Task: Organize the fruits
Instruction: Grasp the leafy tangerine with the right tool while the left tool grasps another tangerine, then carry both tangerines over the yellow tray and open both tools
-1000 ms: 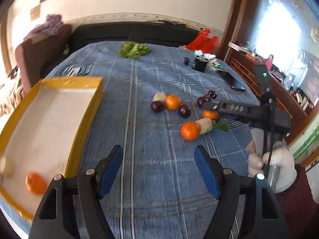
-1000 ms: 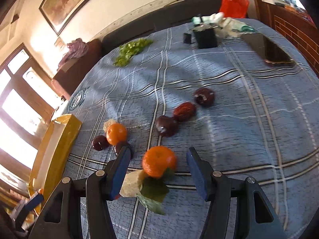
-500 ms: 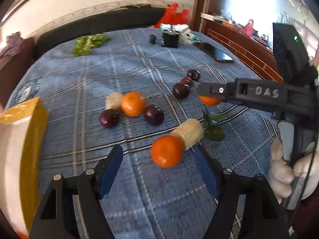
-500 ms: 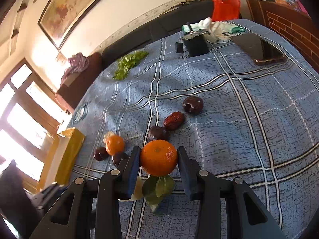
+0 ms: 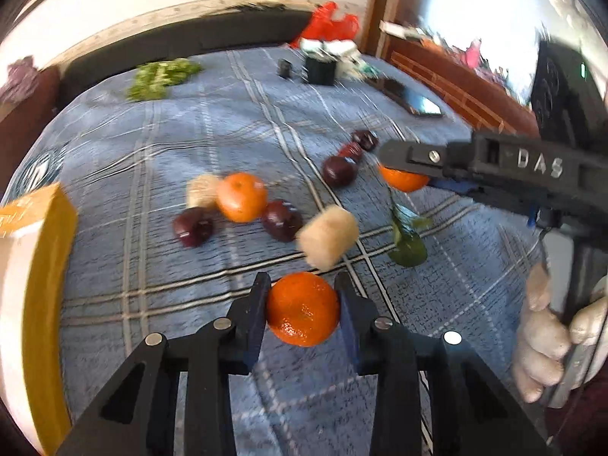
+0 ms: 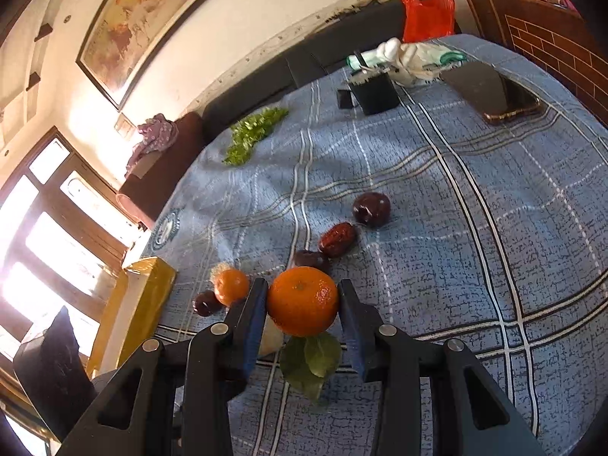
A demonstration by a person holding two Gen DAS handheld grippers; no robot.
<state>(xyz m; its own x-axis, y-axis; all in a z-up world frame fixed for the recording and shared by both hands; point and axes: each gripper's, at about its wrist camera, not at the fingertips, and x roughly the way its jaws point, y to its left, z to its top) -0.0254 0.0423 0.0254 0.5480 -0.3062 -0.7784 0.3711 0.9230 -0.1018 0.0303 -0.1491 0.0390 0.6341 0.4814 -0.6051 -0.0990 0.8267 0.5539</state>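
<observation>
Your left gripper [image 5: 303,309] is closing its jaws on an orange [image 5: 302,308] resting on the blue checked counter [image 5: 159,159], while your right gripper [image 6: 303,309] grips a leafy orange [image 6: 303,301] just beside the dark plums [image 6: 371,209].

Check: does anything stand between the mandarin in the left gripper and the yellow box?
Nothing visible: the left gripper is closing its jaws on the mandarin, and only blue cloth lies toward the yellow box.

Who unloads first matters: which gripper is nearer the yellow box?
Left. Left gripper, jaws closing on a mandarin, sits near the yellow box; right gripper, gripping leafy mandarin, farther.
</observation>
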